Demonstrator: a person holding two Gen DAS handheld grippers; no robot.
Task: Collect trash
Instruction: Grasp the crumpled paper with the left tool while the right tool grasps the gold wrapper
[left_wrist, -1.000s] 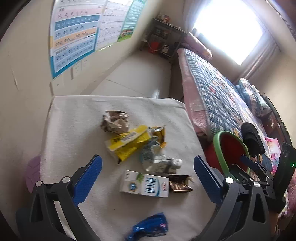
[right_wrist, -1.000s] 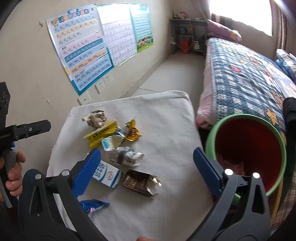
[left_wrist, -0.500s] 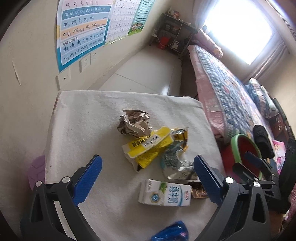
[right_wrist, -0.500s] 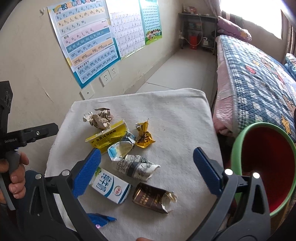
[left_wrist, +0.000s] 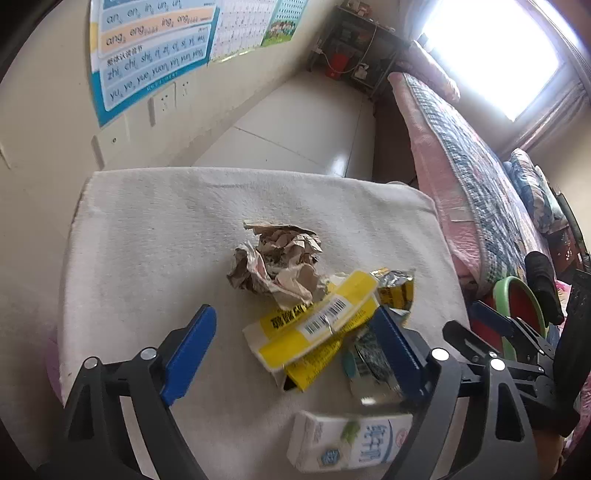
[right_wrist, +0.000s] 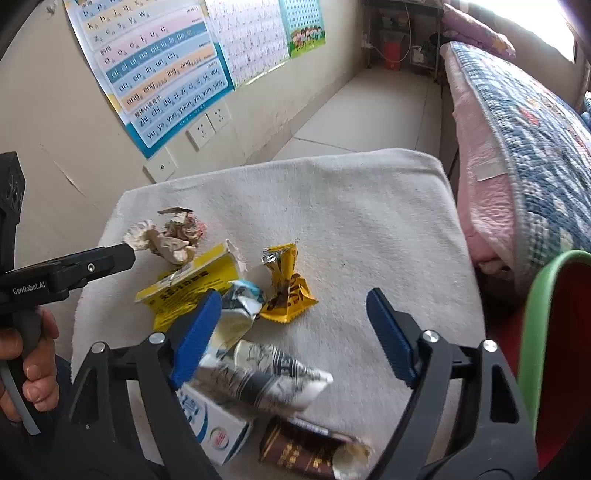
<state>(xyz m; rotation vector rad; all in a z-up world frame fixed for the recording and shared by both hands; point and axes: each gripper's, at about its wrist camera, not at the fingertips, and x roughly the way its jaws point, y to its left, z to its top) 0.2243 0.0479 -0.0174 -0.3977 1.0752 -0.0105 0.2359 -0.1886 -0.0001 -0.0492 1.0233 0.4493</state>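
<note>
Trash lies on a white cloth-covered table. A crumpled brown paper ball is farthest. A yellow box lies in front of it, then a yellow wrapper, a silver-blue wrapper, a black-and-white wrapper, a white milk carton and a brown pack. My left gripper is open, above the yellow box. My right gripper is open, above the wrappers.
A green-rimmed red bin stands at the table's right side, beside a bed with a blue patterned quilt. Posters and wall sockets are on the left wall. Bare tiled floor lies beyond the table.
Both grippers have moved forward and lower over the table, so the trash looks larger and nearer. The left gripper now brackets the yellow box. Both stay open.
</note>
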